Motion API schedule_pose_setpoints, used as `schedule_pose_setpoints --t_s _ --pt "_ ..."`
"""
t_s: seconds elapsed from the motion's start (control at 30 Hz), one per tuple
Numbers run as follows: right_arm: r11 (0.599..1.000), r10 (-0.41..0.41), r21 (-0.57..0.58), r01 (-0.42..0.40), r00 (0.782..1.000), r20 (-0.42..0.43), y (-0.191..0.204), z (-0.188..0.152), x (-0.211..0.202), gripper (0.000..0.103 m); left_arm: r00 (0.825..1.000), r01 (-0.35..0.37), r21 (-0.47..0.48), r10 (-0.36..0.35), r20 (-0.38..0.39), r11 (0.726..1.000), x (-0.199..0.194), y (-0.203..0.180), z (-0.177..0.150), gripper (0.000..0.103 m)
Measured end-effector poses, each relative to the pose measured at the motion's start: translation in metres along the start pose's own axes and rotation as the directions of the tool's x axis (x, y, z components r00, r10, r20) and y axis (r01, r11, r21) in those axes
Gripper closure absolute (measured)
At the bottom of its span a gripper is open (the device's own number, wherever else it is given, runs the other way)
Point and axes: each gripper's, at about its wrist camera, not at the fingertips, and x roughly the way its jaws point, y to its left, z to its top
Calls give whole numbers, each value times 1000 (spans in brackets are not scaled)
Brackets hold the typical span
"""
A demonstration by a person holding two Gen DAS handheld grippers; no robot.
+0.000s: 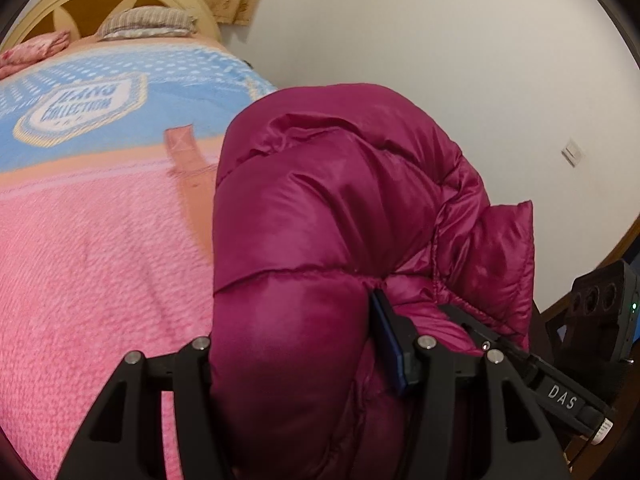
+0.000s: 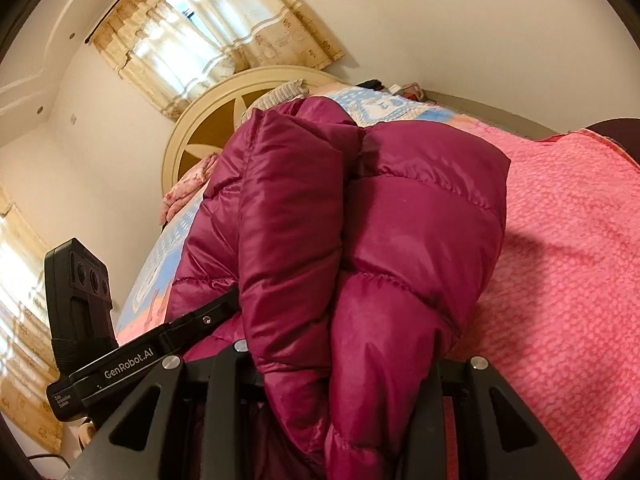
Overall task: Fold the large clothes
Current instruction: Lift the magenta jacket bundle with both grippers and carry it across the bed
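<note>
A magenta puffer jacket [image 1: 340, 184] hangs bunched in thick folds above the bed, filling the middle of both views. My left gripper [image 1: 296, 336] is shut on a fat fold of it. One blue pad [image 1: 390, 344] presses into the fabric, and the other finger is buried under the padding. In the right wrist view my right gripper [image 2: 344, 344] is shut on another bundle of the jacket [image 2: 360, 208], its fingertips hidden by the folds. The two grippers sit close side by side: the right gripper's body [image 1: 560, 400] shows at the left view's edge, the left gripper's body [image 2: 128, 364] at the right view's.
Below lies a bed with a pink blanket [image 1: 100, 260] and a blue patterned cover [image 1: 80, 100] toward the round cream headboard [image 2: 208, 120]. A striped pillow [image 1: 144, 20] and folded floral cloth [image 1: 32, 50] lie at the head. Curtains [image 2: 208, 20] and a white wall [image 1: 440, 40] stand behind.
</note>
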Motion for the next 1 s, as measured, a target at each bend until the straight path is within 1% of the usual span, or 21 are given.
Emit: schedule_pose_setpoints --t_s 0.1,0.23,0.37,0.5,0.57,0.63,0.73,0.83,0.93,1.0 --pt "999 -40 -2 40 999 32 -8 5 -15 69 1000 31 20 -31 -1 999 13 -7 8 45" --pt "994 -108 -22 109 992 61 -16 6 -33 69 997 76 22 -75 -17 997 29 -22 7 45" --pt "976 -197 -69 205 975 104 -26 15 -53 69 993 116 32 -115 -30 993 45 -40 9 45" --pt "964 -251 -57 261 958 140 -46 24 -71 69 987 156 47 -154 -51 987 60 -70 10 45" --pt "957 -274 -51 284 950 151 -56 27 -77 69 986 162 61 -159 -58 985 65 -82 8 45" --pt "954 -290 -38 299 945 148 -71 33 -80 69 984 168 62 -163 -78 984 78 -92 9 45" --pt "952 -302 -12 306 947 112 -94 42 -77 69 981 156 52 -149 -124 986 99 -102 11 45" --pt "952 -304 -3 305 950 76 -117 48 -69 69 984 106 75 -93 -154 992 116 -113 12 45" --pt "961 -275 13 275 960 51 -140 54 -62 69 987 62 108 -45 -156 992 126 -124 15 45" --pt "965 -263 15 263 964 47 -148 55 -60 69 988 42 131 -22 -151 990 130 -131 16 45"
